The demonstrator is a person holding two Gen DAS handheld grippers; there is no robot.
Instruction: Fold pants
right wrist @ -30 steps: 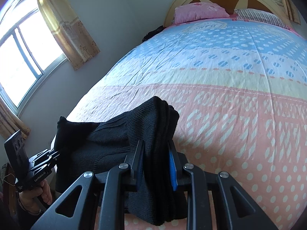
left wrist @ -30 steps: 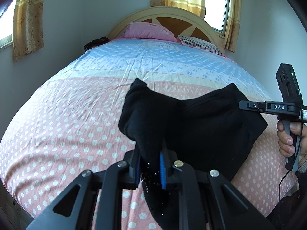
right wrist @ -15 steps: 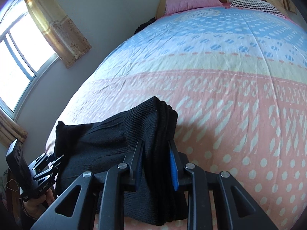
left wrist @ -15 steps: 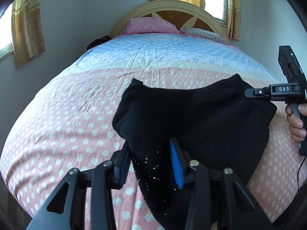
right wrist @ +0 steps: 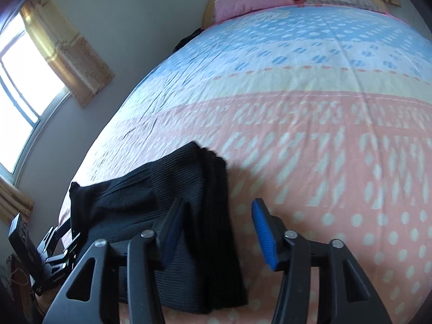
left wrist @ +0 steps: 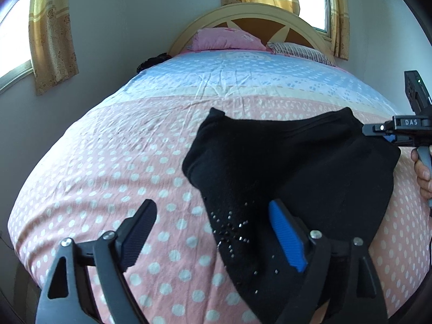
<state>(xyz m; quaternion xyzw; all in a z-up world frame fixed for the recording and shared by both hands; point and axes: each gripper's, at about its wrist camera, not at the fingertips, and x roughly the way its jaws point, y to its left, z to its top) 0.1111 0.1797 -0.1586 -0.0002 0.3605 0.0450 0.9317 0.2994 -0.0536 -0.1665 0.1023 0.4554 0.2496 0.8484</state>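
Note:
The black pants (left wrist: 283,162) lie folded in a thick bundle on the pink dotted bedsheet (left wrist: 121,162), close to the bed's near edge. A patch of small sparkly studs shows on the nearest fold. My left gripper (left wrist: 213,232) stands open above that fold, its blue pad (left wrist: 286,240) over the cloth and nothing gripped. In the right wrist view the ribbed end of the pants (right wrist: 189,183) lies between and just beyond the fingers of my right gripper (right wrist: 217,232), which is also open. The left gripper (right wrist: 62,243) shows at that view's lower left.
The bed runs back through a blue dotted band (left wrist: 243,75) to a pink pillow (left wrist: 224,39), a striped pillow (left wrist: 297,50) and a curved headboard (left wrist: 256,10). A dark item (left wrist: 154,60) lies by the left wall. Curtained windows (right wrist: 24,67) flank the bed. A hand (left wrist: 424,175) holds the right gripper.
Both grippers have opened and let go of the pants. The bundle has settled flat on the sheet, and both grippers have drawn back a little.

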